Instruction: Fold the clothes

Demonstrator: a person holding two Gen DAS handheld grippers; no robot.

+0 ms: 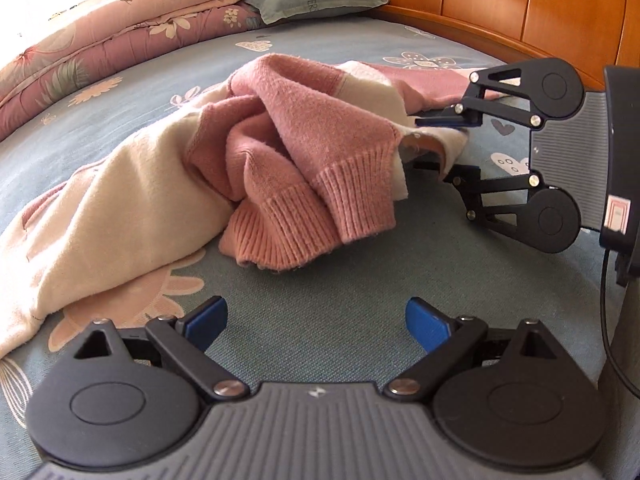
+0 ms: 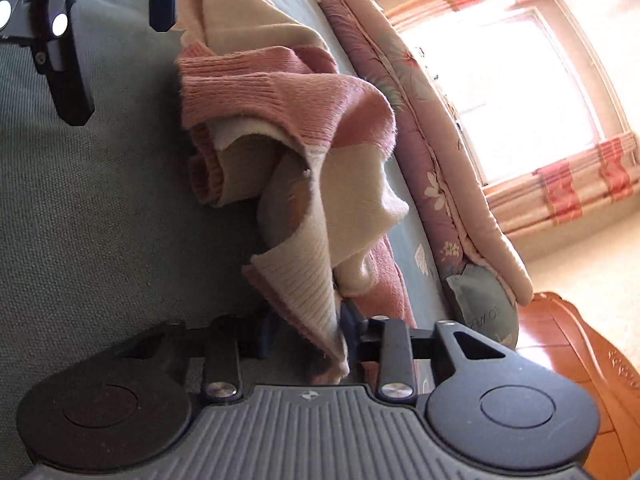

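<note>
Left gripper (image 1: 316, 322) released, over bedsheet (image 1: 340, 280). Right gripper (image 2: 308, 336), at 3 o'clock, apparently clenched on pink-and-cream sweater (image 1: 256, 160) hem.

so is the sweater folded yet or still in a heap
Still in a heap. The pink and cream sweater lies bunched and twisted on the bed sheet, with one cream edge caught in the right gripper.

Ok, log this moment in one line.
left tongs: open, empty | right tongs: shut on sweater hem | sweater: crumpled on bed
</note>
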